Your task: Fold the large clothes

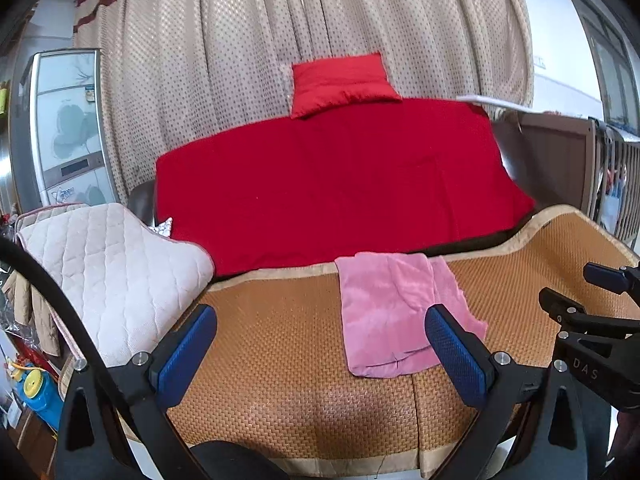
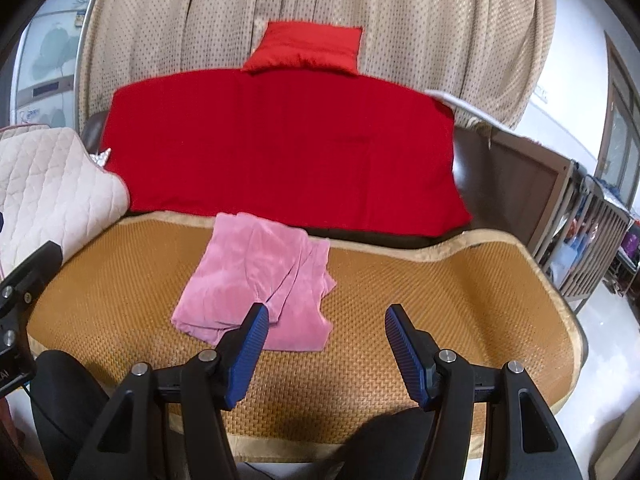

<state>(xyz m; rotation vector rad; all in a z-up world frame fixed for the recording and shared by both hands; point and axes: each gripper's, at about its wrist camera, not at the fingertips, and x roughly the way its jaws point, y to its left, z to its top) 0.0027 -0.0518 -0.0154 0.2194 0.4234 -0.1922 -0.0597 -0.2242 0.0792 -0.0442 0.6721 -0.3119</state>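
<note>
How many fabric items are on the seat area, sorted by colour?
Red: 2, the red blanket and the red cushion
Pink: 1, the pink garment, partly folded on the woven mat
Cream: 1, the quilted pad
Tan: 1, the woven mat
Total: 5

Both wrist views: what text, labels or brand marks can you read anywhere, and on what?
"DAS": on the black body of the right gripper, seen from the left wrist; further letters are cut off.
"AI": partial letters on the left gripper at the right wrist view's edge.
Sticker on the cabinet door: too small to read.
Pink garment: no text visible.
</note>
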